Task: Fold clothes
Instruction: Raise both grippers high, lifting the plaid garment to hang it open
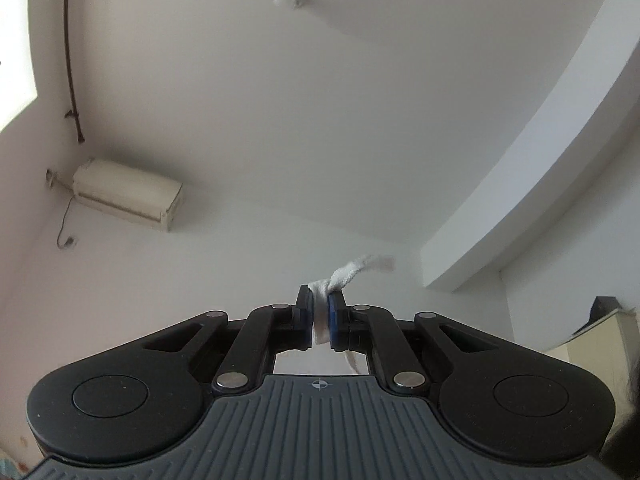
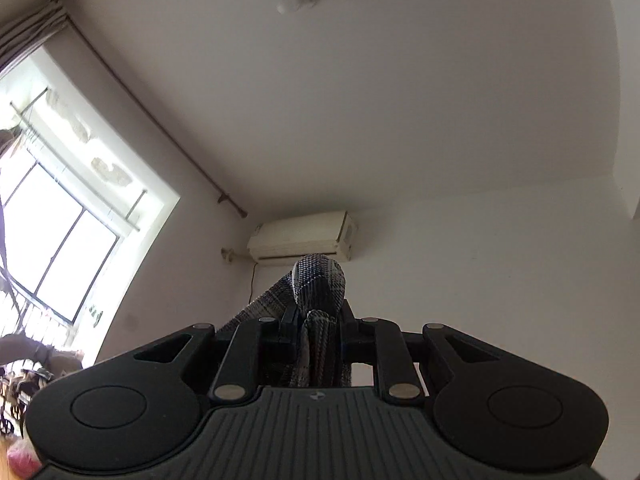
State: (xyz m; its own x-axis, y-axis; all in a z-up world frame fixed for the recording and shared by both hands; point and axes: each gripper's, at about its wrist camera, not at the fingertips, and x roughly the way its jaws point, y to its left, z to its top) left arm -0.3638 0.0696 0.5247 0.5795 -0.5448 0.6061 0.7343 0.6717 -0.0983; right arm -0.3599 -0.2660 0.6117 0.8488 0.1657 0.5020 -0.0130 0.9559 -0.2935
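Garment's up in the air rn, both tools aimed at the ceiling. Left tool is clamped on a white strip, right tool on plaid fabric. Guessing shake-out step; next it needs spreading flat w/o slipping.

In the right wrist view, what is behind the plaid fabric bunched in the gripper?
Behind the plaid fabric, clamped in the right gripper, an air conditioner hangs on the wall under the ceiling. The fabric covers its lower middle edge.
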